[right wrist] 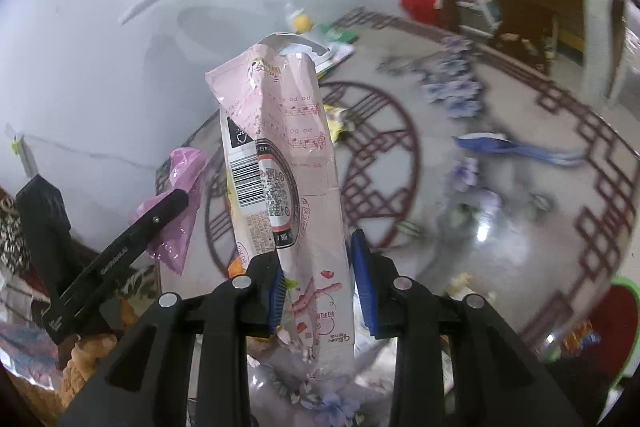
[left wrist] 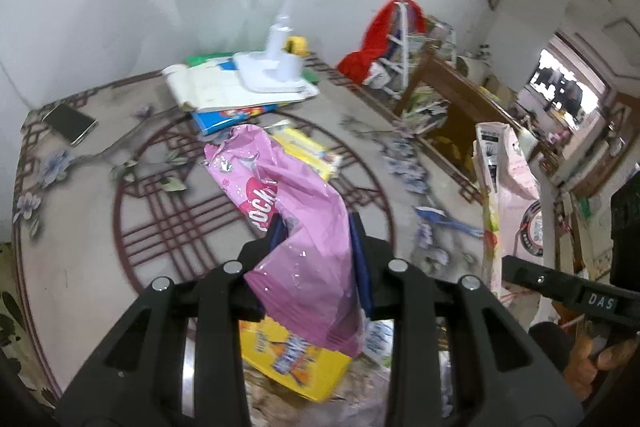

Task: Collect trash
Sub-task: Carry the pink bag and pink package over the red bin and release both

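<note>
My left gripper (left wrist: 318,239) is shut on a crumpled bright pink snack wrapper (left wrist: 280,195), held above the patterned table (left wrist: 80,227). My right gripper (right wrist: 320,279) is shut on a tall pale pink packet (right wrist: 280,147) with a barcode, which stands upright between the blue pads. In the left wrist view this packet (left wrist: 504,187) rises at the right, above the right gripper's black finger. In the right wrist view, the left gripper's black finger (right wrist: 120,251) and the bright pink wrapper (right wrist: 180,203) show at the left. Yellow wrappers (left wrist: 308,151) (left wrist: 292,359) lie on the table.
A blue toothbrush-like item (left wrist: 448,221) (right wrist: 500,143) lies on the table's right side. A white lamp base (left wrist: 272,71) stands on stacked books at the back by the wall, and a phone (left wrist: 70,125) lies far left. Dark wooden furniture (left wrist: 452,99) with red cloth (left wrist: 376,35) stands beyond the table.
</note>
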### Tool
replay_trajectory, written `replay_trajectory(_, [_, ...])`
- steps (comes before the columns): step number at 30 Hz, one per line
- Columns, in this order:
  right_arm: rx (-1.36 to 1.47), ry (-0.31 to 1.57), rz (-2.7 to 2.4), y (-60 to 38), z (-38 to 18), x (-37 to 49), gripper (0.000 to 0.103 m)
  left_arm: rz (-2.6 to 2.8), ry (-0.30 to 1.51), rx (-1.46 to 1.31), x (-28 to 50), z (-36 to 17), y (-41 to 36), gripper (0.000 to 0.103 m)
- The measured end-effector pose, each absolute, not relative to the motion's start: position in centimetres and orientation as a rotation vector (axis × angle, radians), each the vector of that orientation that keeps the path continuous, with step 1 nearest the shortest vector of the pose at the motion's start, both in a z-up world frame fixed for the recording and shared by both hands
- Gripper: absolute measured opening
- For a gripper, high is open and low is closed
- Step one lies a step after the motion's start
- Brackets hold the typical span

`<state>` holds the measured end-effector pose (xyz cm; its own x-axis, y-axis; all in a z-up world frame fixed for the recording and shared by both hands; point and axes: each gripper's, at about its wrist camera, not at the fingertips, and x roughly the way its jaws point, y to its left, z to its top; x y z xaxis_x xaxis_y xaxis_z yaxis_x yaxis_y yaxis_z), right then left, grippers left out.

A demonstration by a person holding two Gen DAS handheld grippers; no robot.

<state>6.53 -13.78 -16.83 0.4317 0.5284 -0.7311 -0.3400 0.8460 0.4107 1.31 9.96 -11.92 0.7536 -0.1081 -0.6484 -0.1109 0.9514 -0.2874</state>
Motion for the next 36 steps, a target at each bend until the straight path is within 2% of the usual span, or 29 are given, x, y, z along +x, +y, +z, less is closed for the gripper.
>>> replay_trajectory(19, [0.475,0.781,0.310,-29.7,-14.0,0.3,0.030,-0.234,0.673,-0.153,0.3,-7.1,-2.2,0.030])
replay_trajectory(36, [0.592,0.732,0.120,-38.1,-15.0,-4.4,0.030,-0.420,0.654,-0.078,0.6,-5.5,-10.6,0.030])
